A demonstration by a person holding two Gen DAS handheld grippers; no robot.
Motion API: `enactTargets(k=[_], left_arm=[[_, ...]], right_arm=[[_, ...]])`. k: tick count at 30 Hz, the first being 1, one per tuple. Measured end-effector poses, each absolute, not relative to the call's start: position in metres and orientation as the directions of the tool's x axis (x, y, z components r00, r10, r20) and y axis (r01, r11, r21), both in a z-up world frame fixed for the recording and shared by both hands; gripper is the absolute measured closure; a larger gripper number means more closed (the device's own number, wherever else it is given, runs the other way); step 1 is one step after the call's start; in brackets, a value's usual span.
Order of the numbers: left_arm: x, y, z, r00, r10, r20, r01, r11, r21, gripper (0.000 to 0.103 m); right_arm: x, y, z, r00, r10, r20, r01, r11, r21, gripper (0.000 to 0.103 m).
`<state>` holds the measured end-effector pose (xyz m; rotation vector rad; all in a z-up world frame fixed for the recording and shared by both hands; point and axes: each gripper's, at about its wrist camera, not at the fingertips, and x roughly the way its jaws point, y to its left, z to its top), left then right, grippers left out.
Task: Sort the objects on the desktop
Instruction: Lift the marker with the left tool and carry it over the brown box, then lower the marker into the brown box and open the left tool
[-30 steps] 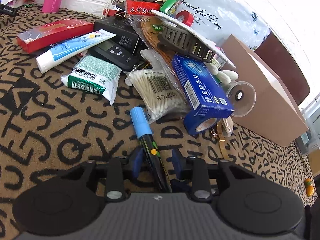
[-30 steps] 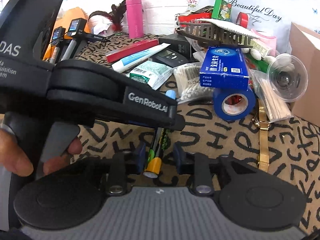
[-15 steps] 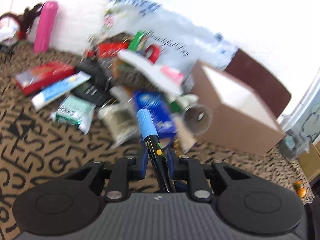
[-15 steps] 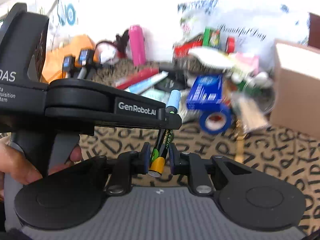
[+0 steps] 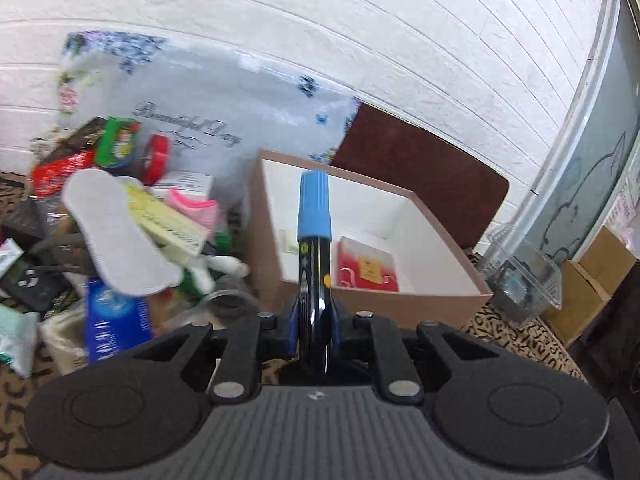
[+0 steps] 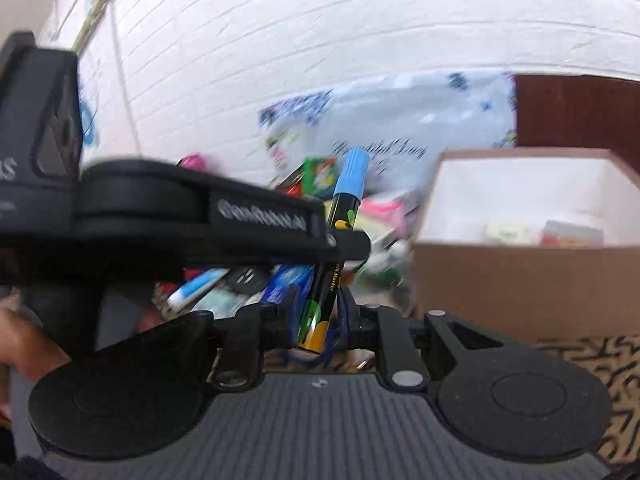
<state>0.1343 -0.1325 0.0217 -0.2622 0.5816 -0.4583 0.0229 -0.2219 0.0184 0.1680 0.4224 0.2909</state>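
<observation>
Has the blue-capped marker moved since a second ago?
Yes. The marker lay on the patterned cloth; now it is lifted, clamped in the left gripper, its cap in front of the open cardboard box.

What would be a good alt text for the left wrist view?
The left gripper holds a black marker with a blue cap upright before an open cardboard box with a red packet inside. A blurred pile of clutter lies left, against a white brick wall.

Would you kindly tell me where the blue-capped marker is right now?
The blue-capped marker is clamped upright in both the left gripper and the right gripper, raised in front of the open cardboard box, right of the clutter pile.
</observation>
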Motion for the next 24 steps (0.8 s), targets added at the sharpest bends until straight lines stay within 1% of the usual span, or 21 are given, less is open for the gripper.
enactTargets(k=[7, 16, 19, 24], left_arm=[[0.175, -0.162, 0.028, 0.705, -0.540, -0.460, 0.379, 0.835, -0.399, 0.088], [0.233, -0.189, 0.028, 0.679, -0.549, -0.487, 0.387, 0.832, -0.399, 0.088], [0.253, -0.194, 0.022, 0.665, -0.548, -0.507, 0.381, 0.833, -0.401, 0.088], [0.279, -0.200, 0.004, 0.643, -0.517, -0.565, 0.357, 0.855, -0.377, 0.088]], right_arm=[[0.052, -0.259, 0.028, 0.899, 0.238, -0.367, -0.176, 0.965, 0.195, 0.086], [0.102, -0.298, 0.030, 0.903, 0.205, -0.378, -0.133, 0.969, 0.207, 0.086], [0.119, -0.309, 0.028, 0.898, 0.204, -0.390, -0.126, 0.968, 0.218, 0.086], [0.148, -0.321, 0.013, 0.875, 0.223, -0.429, -0.115, 0.958, 0.262, 0.086]])
